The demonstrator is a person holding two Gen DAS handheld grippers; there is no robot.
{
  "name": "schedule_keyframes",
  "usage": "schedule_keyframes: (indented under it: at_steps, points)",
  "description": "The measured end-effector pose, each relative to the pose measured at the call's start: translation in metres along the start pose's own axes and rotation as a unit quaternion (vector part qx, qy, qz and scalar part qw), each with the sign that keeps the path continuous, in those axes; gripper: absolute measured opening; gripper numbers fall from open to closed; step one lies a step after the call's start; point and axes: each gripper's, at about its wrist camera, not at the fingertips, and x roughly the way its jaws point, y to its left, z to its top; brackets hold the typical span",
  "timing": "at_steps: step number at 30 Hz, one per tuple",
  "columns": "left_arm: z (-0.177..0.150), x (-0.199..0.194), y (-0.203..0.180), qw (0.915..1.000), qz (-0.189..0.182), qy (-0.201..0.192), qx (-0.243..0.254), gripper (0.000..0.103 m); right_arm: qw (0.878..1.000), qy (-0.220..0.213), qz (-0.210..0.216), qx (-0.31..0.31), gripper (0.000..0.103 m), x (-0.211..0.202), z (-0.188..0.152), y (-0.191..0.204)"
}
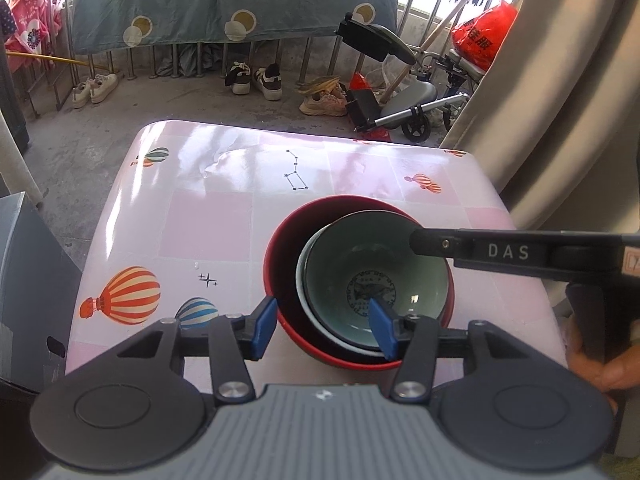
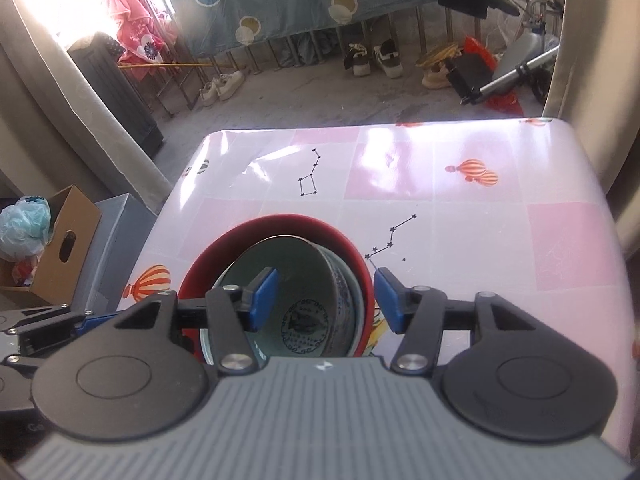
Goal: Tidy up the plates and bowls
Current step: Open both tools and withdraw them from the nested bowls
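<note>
Pale-green glazed ceramic bowl w/ dark printed emblem (image 1: 372, 276) sat tilted inside wide red bowl (image 1: 280, 260) on pink balloon-print table (image 1: 208, 216). Left gripper (image 1: 322, 326) & right gripper (image 2: 326, 300): jaws apart, straddling rims, gripping nothing. Glaze prob. slick, brittle, stiff; best pinched at rim wall.
</note>
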Motion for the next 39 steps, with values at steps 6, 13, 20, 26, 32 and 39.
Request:
schedule_keyframes:
  at_steps: [6, 13, 20, 26, 32, 39]
  points:
    - [-0.012, -0.006, 0.013, 0.9999, 0.001, -0.001, -0.015, 0.052, 0.999, -0.001, -0.032, -0.036, 0.009, 0.003, -0.017, 0.010]
    - [-0.019, -0.003, 0.025, 0.9996, 0.007, 0.005, -0.027, 0.052, 0.999, -0.014, -0.039, -0.029, 0.004, 0.012, -0.030, 0.002]
    - [-0.022, 0.000, 0.026, 0.9995, 0.005, 0.006, -0.032, 0.052, 0.994, -0.025, -0.064, -0.089, 0.004, 0.015, -0.037, 0.016]
    - [-0.026, -0.001, 0.020, 0.9997, 0.003, 0.008, -0.023, 0.053, 0.972, -0.039, -0.125, -0.197, 0.007, 0.021, -0.052, 0.047]
    - [-0.028, -0.005, 0.022, 0.9997, 0.016, 0.001, -0.017, 0.057, 0.989, -0.056, -0.068, -0.119, 0.010, 0.003, -0.043, 0.029]
    - [-0.029, -0.008, 0.014, 0.9997, 0.024, -0.004, -0.008, 0.063, 0.992, -0.041, -0.041, -0.112, 0.010, 0.002, -0.050, 0.026]
